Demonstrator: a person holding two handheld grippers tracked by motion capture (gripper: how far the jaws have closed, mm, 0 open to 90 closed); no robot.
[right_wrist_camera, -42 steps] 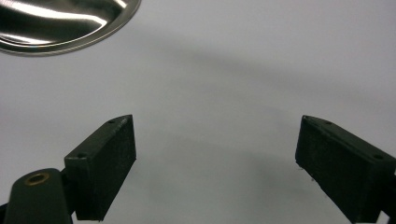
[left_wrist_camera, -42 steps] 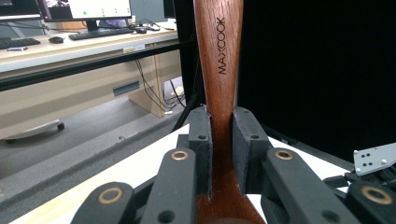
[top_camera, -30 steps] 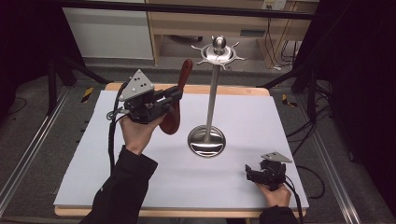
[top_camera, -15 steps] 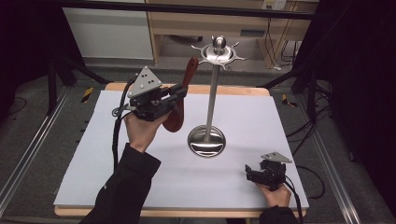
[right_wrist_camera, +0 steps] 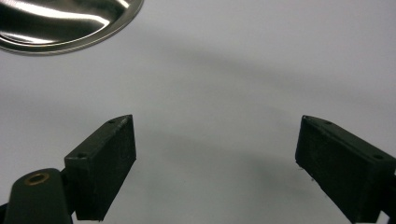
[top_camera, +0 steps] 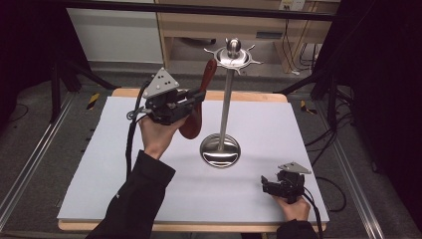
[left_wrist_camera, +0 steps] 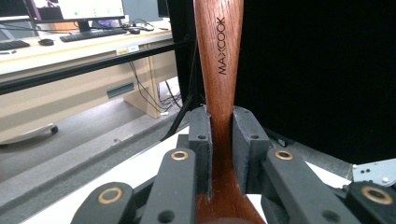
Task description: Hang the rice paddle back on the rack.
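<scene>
A dark wooden spoon [top_camera: 199,102] is held above the table with its handle up toward the top of the steel hanging stand [top_camera: 228,94]. My left gripper [top_camera: 191,102] is shut on the spoon's neck; in the left gripper view the handle [left_wrist_camera: 219,65], marked MAXCOOK, rises between the two pads [left_wrist_camera: 201,140]. The handle's tip sits just left of the stand's hooked crown [top_camera: 233,56]. My right gripper [top_camera: 268,186] rests low at the table's front right, open, with bare white surface between its fingers [right_wrist_camera: 105,165].
The stand's round steel base [top_camera: 220,150] sits mid-table, and its edge [right_wrist_camera: 60,28] lies just beyond the right gripper. The white table top [top_camera: 99,164] has a wooden rim. Cables, shelving and dark tripod legs stand behind the table.
My left gripper has lifted the spoon and carried it up and right, bringing the handle tip closer to the stand's crown. The right gripper has stayed put.
</scene>
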